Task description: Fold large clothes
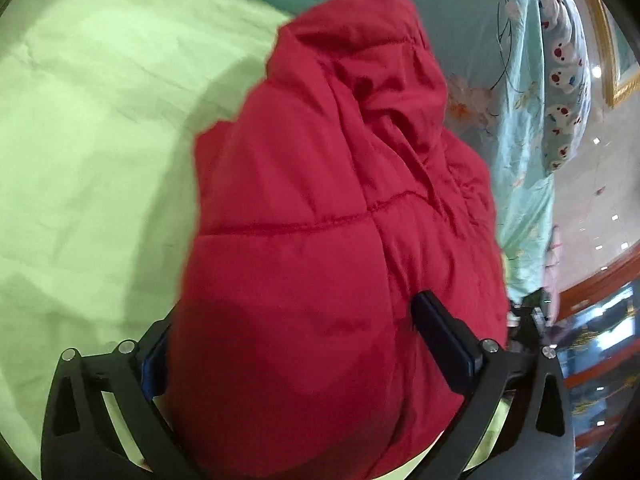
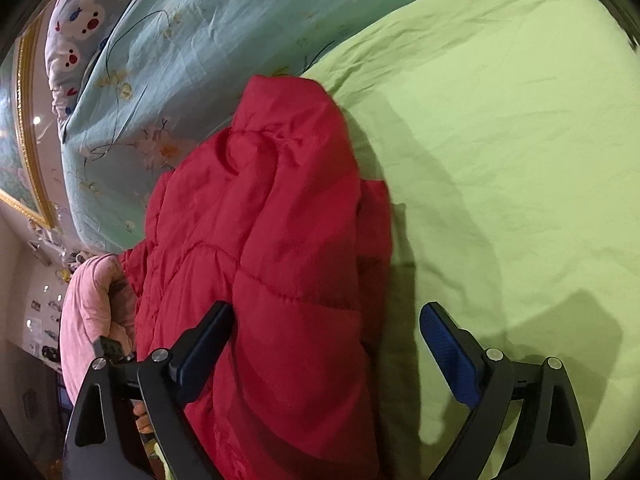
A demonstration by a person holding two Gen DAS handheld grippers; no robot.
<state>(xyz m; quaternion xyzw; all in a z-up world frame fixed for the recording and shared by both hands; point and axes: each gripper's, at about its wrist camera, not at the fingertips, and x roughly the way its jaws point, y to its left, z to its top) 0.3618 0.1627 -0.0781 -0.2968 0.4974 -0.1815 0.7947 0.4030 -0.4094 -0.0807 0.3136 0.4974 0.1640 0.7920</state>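
Observation:
A red quilted puffer jacket point(image 1: 332, 208) lies bunched on a light green bed sheet point(image 1: 88, 128). In the left wrist view it fills the space between my left gripper's point(image 1: 296, 344) wide-open fingers; the right finger point(image 1: 440, 332) presses against the fabric and the left finger is mostly hidden behind it. In the right wrist view the jacket point(image 2: 272, 240) lies between my right gripper's point(image 2: 326, 340) open fingers, touching the left finger point(image 2: 204, 344); the blue-padded right finger point(image 2: 452, 352) stands free over the sheet point(image 2: 500, 140).
A light blue floral quilt point(image 2: 192, 40) lies behind the jacket, with a cartoon-print pillow point(image 2: 80, 28) beyond it. A pink-sleeved arm point(image 2: 88, 312) shows at the left of the right wrist view. A gold picture frame point(image 2: 28, 136) hangs on the wall.

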